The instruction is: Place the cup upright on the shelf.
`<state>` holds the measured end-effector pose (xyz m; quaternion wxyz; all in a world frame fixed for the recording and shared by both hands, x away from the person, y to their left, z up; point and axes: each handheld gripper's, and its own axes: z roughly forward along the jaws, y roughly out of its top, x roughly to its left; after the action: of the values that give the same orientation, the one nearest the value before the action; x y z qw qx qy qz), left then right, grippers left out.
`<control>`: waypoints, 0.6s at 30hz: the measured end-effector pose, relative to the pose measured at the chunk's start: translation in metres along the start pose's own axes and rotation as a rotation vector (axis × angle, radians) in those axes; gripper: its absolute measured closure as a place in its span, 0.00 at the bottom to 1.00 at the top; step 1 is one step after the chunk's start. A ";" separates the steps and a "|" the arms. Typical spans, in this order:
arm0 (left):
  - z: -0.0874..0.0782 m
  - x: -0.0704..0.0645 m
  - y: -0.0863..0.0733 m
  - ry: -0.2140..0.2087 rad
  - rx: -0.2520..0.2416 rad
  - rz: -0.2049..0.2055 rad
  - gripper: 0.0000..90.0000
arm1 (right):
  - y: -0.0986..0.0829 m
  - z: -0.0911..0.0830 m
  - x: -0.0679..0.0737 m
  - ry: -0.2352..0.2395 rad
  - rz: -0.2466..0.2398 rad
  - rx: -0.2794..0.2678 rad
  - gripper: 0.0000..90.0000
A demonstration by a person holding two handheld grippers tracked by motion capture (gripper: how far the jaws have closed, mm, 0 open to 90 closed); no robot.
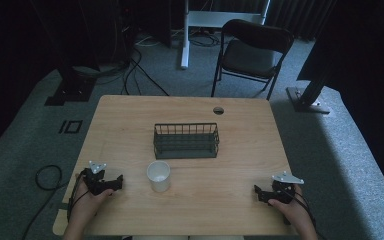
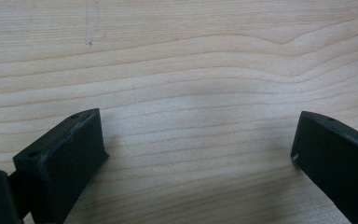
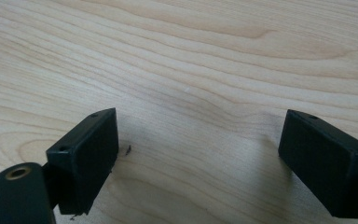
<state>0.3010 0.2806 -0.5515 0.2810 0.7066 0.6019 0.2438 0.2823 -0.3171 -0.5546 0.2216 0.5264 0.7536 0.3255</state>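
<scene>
Here the table (image 1: 190, 210) near edge is cropped.

Upright white cup (image 1: 158, 175) before black wire basket (image 1: 185, 141)

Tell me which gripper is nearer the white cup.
Left. The left gripper sits just left of the white cup; the right gripper is much farther off on its right.

The wooden table (image 1: 240, 130) carried one white cup (image 1: 158, 176), one black wire basket (image 1: 185, 140), and two grippers.
</scene>
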 end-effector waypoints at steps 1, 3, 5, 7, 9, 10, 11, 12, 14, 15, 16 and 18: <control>0.000 0.000 0.000 0.000 0.000 0.000 0.03 | 0.000 0.000 0.000 0.000 0.000 0.000 0.13; 0.000 0.000 0.000 0.000 0.000 0.000 0.03 | 0.000 0.000 0.000 0.000 0.000 0.000 0.13; 0.000 0.000 0.000 0.000 0.000 0.000 0.03 | 0.000 0.000 0.000 0.000 0.000 0.000 0.13; 0.000 0.000 0.000 0.000 0.000 0.000 0.03 | 0.000 0.000 0.000 0.001 0.000 0.000 0.13; 0.000 0.000 0.000 0.000 0.000 0.000 0.03 | 0.000 0.000 -0.001 0.006 -0.003 0.000 0.12; 0.000 0.000 0.000 0.000 0.000 0.000 0.03 | 0.000 0.000 -0.001 0.006 -0.003 0.000 0.12; 0.000 0.000 0.000 0.000 0.000 0.000 0.03 | 0.000 0.000 -0.001 0.006 -0.004 0.000 0.12; 0.000 0.000 0.000 0.000 0.000 0.000 0.03 | 0.000 0.000 -0.001 0.007 -0.005 0.000 0.12; 0.000 0.000 0.000 0.000 0.000 0.000 0.03 | 0.000 0.000 -0.001 0.007 -0.005 0.001 0.12; 0.000 0.000 0.000 0.000 0.000 0.000 0.03 | 0.000 0.001 -0.001 0.006 -0.006 0.000 0.12; 0.000 0.000 0.000 0.000 0.001 0.001 0.03 | 0.000 0.001 -0.001 0.006 -0.006 0.000 0.12; 0.000 0.000 0.000 0.000 0.000 0.000 0.03 | 0.000 0.001 -0.001 0.007 -0.006 0.000 0.12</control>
<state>0.3010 0.2806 -0.5515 0.2809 0.7066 0.6020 0.2438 0.2830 -0.3174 -0.5548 0.2201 0.5231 0.7559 0.3265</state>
